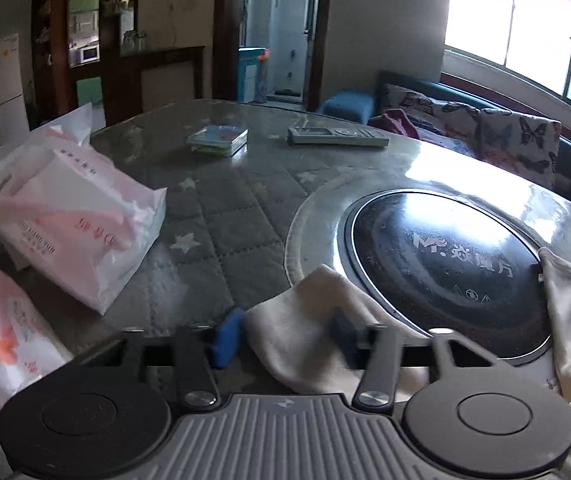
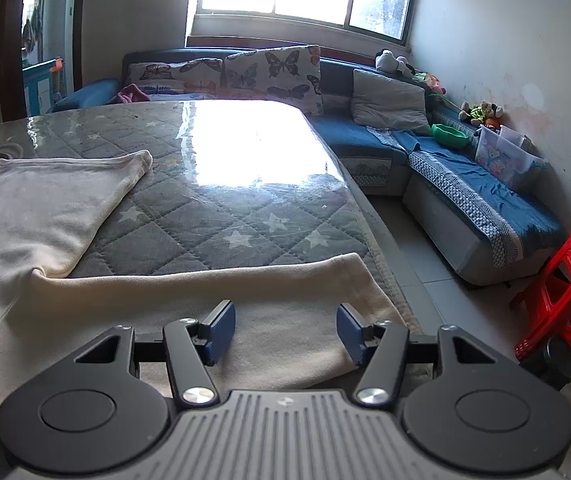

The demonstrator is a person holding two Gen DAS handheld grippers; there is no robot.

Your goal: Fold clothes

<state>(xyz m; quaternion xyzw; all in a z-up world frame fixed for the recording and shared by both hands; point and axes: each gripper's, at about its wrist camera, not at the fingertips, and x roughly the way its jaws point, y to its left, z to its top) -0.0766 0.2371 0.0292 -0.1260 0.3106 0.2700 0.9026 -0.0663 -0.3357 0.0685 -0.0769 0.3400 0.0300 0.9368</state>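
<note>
Item: cream garment [image 2: 45, 216], soft knit or fleece, lying spread over the near part of the quilted, glass-topped surface [image 2: 221, 200]; one leg or sleeve is running up toward 11 o'clock in the right view, another band is lying across the near edge. Left tool [image 1: 283, 338]: a fold of the cloth is bunching between its blue pads [image 1: 227, 338]; whether the pads are actually pinching it cannot be told, as the view is blurred there. Right tool [image 2: 285, 330]: released, jaws standing apart, hovering over the near band, nothing between them. Handling, as a judgement: light, limp, likely sliding easily on the slick top, sagging when lifted, not fragile. Best taking hold at hems or corners, pinching both layers, so the fold line is staying straight. Also present: round dark hob [image 1: 445, 264] at 2 o'clock in the left view, tissue packs [image 1: 73, 220] at 9 o'clock, remote [image 1: 337, 137] at 12 o'clock.
</note>
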